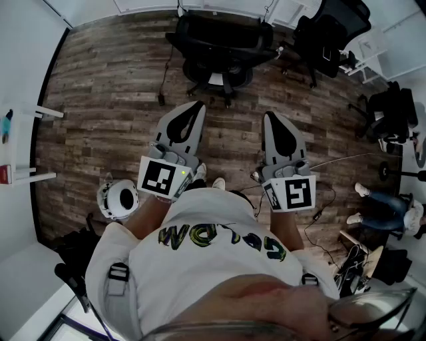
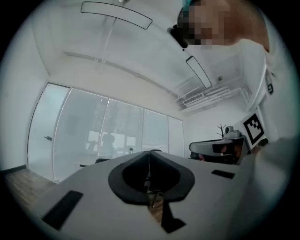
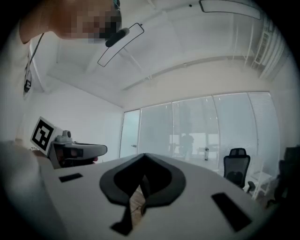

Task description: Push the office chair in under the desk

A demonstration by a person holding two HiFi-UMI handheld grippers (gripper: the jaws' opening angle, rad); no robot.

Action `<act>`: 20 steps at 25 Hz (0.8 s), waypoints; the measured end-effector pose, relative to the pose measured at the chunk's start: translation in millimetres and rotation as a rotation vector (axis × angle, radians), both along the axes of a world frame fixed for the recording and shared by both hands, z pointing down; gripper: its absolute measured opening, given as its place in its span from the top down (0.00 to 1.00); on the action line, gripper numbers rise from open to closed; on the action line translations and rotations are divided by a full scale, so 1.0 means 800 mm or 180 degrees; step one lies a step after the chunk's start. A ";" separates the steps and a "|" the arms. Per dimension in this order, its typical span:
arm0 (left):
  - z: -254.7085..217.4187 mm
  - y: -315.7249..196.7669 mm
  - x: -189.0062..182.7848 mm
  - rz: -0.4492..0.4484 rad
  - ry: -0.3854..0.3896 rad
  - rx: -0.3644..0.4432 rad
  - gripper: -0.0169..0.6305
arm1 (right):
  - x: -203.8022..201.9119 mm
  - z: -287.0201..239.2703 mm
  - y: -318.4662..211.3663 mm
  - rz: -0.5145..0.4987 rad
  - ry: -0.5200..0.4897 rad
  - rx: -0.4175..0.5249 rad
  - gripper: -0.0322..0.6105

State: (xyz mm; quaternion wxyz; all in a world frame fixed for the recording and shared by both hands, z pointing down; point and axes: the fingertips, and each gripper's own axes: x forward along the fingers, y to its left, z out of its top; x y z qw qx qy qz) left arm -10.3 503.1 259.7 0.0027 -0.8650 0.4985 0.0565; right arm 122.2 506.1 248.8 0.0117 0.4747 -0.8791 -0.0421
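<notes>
A black office chair [image 1: 216,50] stands on the wood floor ahead of me, facing the white desk edge [image 1: 150,6] at the top of the head view. My left gripper [image 1: 198,105] and right gripper [image 1: 271,114] are held side by side in front of my body, a good way short of the chair and touching nothing. Both are shut and empty. In the left gripper view the left gripper [image 2: 149,152] has its jaws meeting along one seam. The right gripper [image 3: 143,154] looks the same in the right gripper view, where a black chair [image 3: 236,171] shows far off to the right.
A second black chair [image 1: 333,33] and a third [image 1: 393,113] stand at the right. Cables [image 1: 319,213] trail over the floor near another person's legs [image 1: 383,203]. A white table [image 1: 16,143] lies at the left, bags [image 1: 73,250] behind me. Glass walls [image 2: 93,136] close the room.
</notes>
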 end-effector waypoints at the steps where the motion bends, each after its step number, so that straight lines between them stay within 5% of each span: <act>1: 0.000 -0.003 -0.002 0.0006 0.0004 0.0001 0.95 | -0.003 0.000 -0.003 0.0000 0.0003 -0.0002 0.94; 20: 0.021 -0.039 -0.105 0.0128 -0.0057 -0.0074 0.95 | -0.098 0.007 -0.040 0.0112 -0.0030 0.0008 0.93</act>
